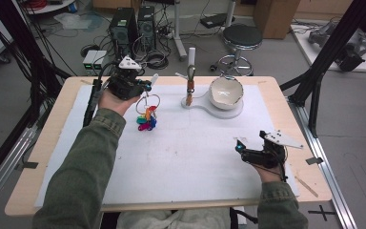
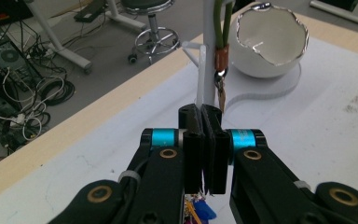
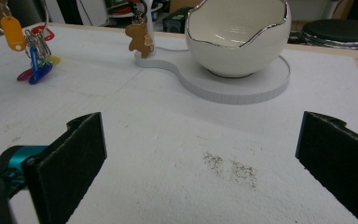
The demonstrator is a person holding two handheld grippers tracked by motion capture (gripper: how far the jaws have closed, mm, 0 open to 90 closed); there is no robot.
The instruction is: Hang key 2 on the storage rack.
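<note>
Seen from above, a person sits at a wooden table (image 1: 43,157) covered by a white mat (image 1: 181,157), a gripper in each hand. The left gripper (image 1: 145,87), at about ten o'clock on the mat, has its jaws pinched together on the wire ring of a bunch of colourful key tags (image 1: 146,119), which dangles beneath it with the lowest tags near or on the mat; whether they touch cannot be told. At twelve o'clock stands a white key stand (image 1: 191,62) with a small brown gingerbread-shaped keyring (image 3: 139,37) hanging from it, and just beside it, toward one o'clock, a white eggshell-shaped bowl (image 1: 226,93) with a silver rim on the same base. The right gripper (image 1: 240,149) rests at four o'clock, well apart, its jaws spread wide with nothing between them.
</note>
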